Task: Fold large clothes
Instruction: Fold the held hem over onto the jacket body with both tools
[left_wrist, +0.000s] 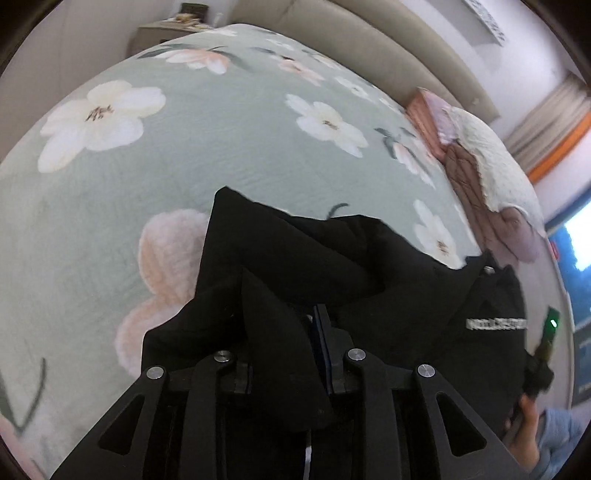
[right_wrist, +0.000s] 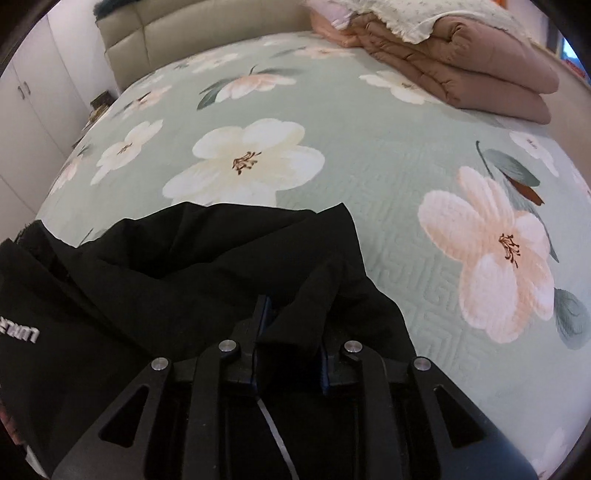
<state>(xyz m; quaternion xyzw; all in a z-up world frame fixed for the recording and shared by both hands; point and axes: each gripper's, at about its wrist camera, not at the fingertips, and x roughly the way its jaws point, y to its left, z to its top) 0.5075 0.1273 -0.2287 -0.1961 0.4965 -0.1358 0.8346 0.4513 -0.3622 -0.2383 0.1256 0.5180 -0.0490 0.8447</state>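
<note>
While the floral bedspread (right_wrist: 369, 155) lies bare and flat all the way back to the headboard (left_wrist: 369, 48), a folded brown quilt (right_wrist: 480, 70) fills only its far corner. Near the bed's front edge lies the bunched black garment (left_wrist: 332, 251), with room beyond it. Both the left gripper (left_wrist: 284, 332) and right gripper (right_wrist: 291, 317) pinch folds of its cloth.

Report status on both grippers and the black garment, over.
Left gripper and right gripper: black fabric garment bunched between the fingers. Garment draped on green floral bedspread. Folded brown quilt far corner, clear of work.
</note>
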